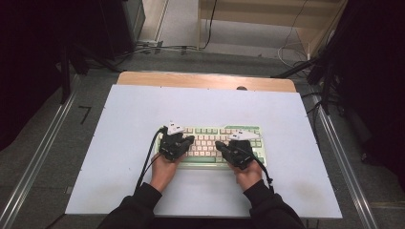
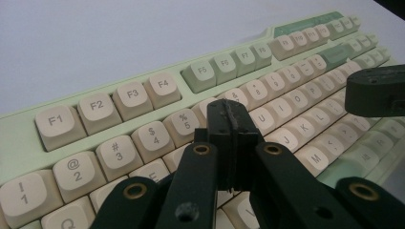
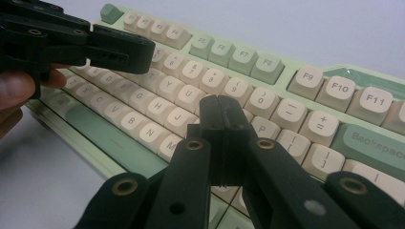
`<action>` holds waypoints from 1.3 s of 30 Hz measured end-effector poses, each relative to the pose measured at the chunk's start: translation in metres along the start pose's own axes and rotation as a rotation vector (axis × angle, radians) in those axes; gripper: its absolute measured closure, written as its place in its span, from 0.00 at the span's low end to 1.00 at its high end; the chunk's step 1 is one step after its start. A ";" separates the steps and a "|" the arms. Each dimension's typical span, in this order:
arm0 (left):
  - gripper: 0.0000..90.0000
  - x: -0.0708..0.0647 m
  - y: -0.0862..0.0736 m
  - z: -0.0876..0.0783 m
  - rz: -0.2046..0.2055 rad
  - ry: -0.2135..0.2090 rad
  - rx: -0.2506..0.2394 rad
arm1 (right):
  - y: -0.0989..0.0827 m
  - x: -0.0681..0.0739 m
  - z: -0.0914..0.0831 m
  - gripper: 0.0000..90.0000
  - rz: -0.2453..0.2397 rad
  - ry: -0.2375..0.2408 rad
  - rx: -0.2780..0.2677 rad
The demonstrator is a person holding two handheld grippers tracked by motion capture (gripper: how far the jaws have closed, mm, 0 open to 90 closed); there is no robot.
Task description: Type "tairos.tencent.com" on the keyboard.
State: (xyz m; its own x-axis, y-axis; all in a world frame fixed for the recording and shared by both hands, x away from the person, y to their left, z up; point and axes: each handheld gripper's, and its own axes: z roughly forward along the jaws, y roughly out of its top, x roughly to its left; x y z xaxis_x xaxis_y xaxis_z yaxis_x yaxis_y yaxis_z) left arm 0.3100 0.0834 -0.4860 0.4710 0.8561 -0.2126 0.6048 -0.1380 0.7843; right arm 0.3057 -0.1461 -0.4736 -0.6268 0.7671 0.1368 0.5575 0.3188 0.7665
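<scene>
Evidently set for typing, the keyboard (image 1: 210, 143) lies at the near middle of the worktop (image 1: 133, 109); left tool (image 2: 229, 112) and right tool (image 3: 220, 107), jaws pressed together on nothing, act as blunt pokers over its keys.

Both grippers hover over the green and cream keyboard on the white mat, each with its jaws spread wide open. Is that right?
Not quite. The left gripper and right gripper do sit over the keyboard on the white mat, but their jaws are shut, pressed together with nothing between them, as both gripper views show.
</scene>
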 end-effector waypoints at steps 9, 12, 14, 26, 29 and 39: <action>1.00 0.000 0.000 0.003 0.002 0.004 0.005 | 0.000 0.001 -0.001 0.98 0.001 0.003 -0.003; 1.00 -0.001 0.000 0.004 0.007 0.007 0.011 | 0.000 0.001 0.000 0.98 0.000 0.004 -0.002; 1.00 -0.001 -0.001 0.006 0.013 0.016 0.016 | 0.000 0.001 0.000 0.98 -0.001 0.004 -0.003; 1.00 -0.003 0.000 0.002 0.018 0.016 0.006 | 0.001 0.002 -0.002 0.98 -0.003 0.007 -0.005; 1.00 -0.001 0.001 0.000 0.007 0.015 -0.005 | 0.001 0.002 -0.002 0.98 -0.001 0.007 -0.006; 1.00 0.002 0.003 -0.010 0.001 0.009 -0.022 | 0.001 0.001 -0.002 0.98 -0.003 0.006 -0.009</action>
State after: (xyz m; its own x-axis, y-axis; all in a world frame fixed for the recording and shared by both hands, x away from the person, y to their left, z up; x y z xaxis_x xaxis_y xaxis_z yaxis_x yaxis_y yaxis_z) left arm 0.3063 0.0894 -0.4783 0.4657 0.8605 -0.2065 0.5897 -0.1277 0.7974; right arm 0.3044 -0.1457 -0.4714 -0.6319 0.7626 0.1387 0.5506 0.3158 0.7727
